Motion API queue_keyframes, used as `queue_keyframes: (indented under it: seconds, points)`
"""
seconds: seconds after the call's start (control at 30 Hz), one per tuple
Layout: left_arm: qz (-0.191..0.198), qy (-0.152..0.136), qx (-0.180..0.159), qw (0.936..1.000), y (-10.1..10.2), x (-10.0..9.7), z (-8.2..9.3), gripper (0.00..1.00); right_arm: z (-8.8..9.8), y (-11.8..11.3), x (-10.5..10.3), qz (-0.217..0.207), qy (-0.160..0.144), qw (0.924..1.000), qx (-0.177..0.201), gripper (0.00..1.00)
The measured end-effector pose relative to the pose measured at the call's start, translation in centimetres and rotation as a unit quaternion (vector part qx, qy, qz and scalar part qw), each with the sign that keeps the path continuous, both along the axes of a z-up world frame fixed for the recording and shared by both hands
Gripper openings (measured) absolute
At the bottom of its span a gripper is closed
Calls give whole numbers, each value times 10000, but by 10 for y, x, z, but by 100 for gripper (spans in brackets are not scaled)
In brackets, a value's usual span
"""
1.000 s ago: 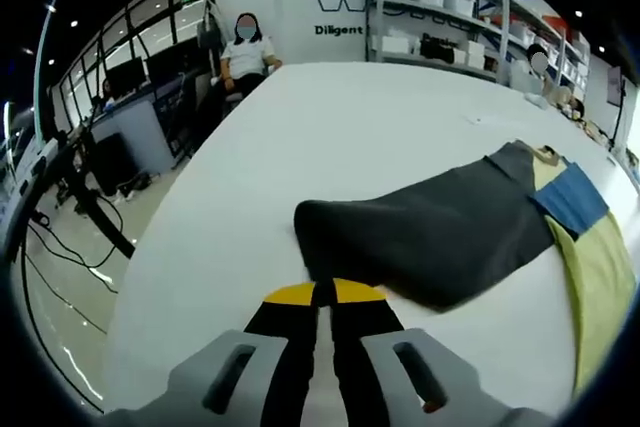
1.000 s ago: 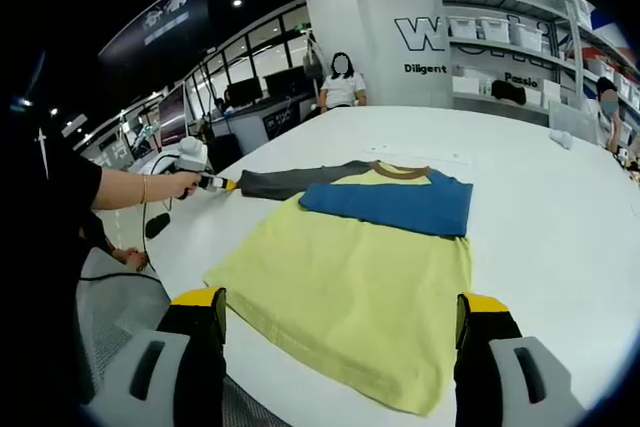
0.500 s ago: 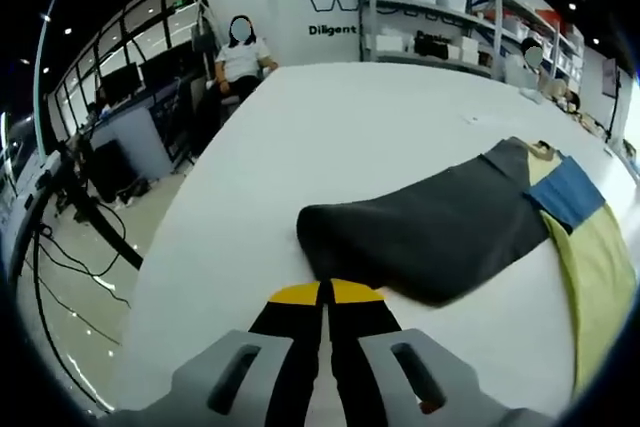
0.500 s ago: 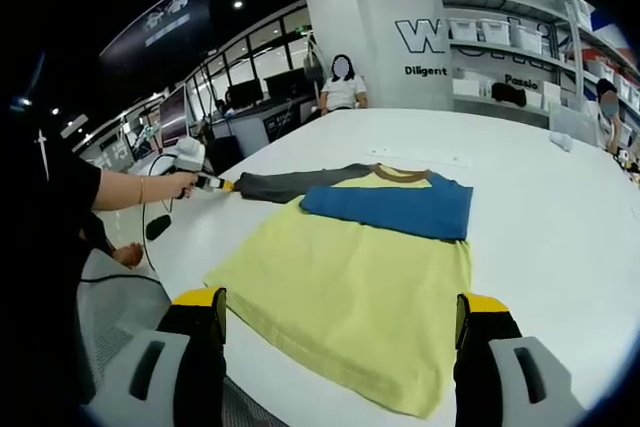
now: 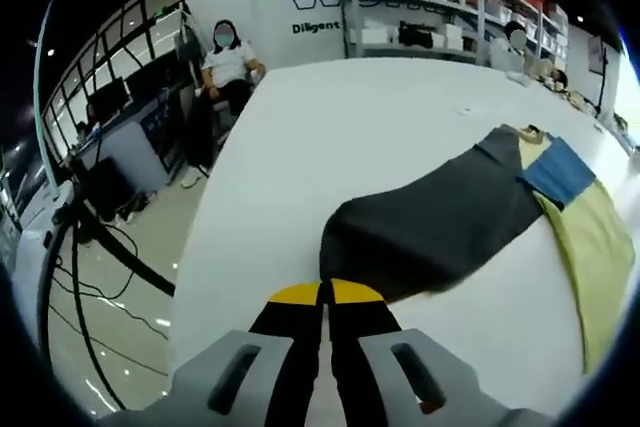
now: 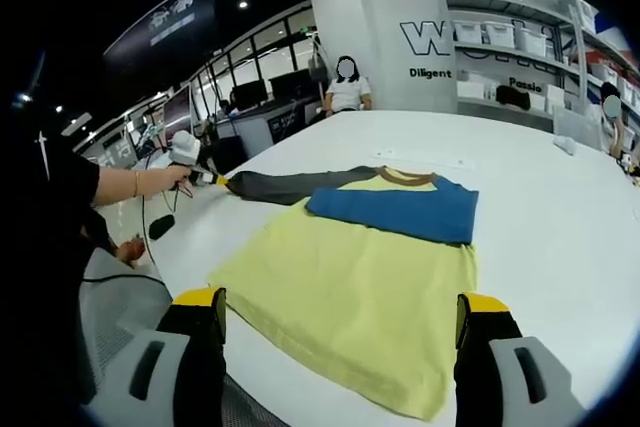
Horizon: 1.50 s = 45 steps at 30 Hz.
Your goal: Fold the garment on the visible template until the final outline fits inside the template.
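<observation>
"Diligent" wall lettering (image 6: 432, 73) behind sleeve-gripping left gripper (image 5: 325, 294).

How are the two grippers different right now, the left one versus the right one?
The left gripper has its jaws shut on the grey sleeve; the right gripper has its jaws spread wide, gripping nothing. The left sits at the sleeve's cuff; the right hovers by the yellow shirt hem. Both have black jaws with yellow tips.

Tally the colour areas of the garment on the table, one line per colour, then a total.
Yellow body: 1
Blue panel: 1
Dark grey sleeve: 1
Brown collar: 1
Total: 4 colour areas on one garment, which lies on the white table.
</observation>
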<state>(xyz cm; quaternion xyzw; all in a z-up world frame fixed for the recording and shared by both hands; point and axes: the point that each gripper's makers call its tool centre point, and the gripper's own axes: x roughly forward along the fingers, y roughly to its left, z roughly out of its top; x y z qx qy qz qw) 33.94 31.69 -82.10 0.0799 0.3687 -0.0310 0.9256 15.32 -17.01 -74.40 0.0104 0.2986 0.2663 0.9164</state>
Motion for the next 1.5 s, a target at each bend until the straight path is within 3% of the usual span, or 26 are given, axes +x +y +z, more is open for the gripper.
queue_keyframes:
  seconds: [0.23,0.27,0.37,0.53,0.77,1.0,1.27,1.43,1.5]
  points:
    - [-312,196,328,9988,10,9,0,0,-1,-1,-2,-39,20,10000,6,99]
    - [-500,331,609,9963,15,11,-3,0,-1,-1,-2,-44,18,10000,11,99]
    - [-456,316,397,9977,15,17,-3,0,0,-2,-2,-57,8,10000,29,99]
    - [-502,477,696,9952,24,22,-10,0,1,-3,-3,-78,9,10000,37,99]
    - [-373,632,746,9945,27,21,-23,0,4,-4,-4,-48,7,10000,-16,99]
    - [-361,619,780,9944,28,21,-24,0,3,-8,-4,-84,38,9999,-52,99]
    - [26,371,351,9987,30,20,-15,2,3,-6,-4,-11,46,10000,-65,99]
    - [367,121,-193,9991,26,18,-8,13,3,-5,-5,8,42,10000,-64,99]
    - [367,118,-241,9990,26,14,-8,14,3,-4,-5,22,54,10000,-66,99]
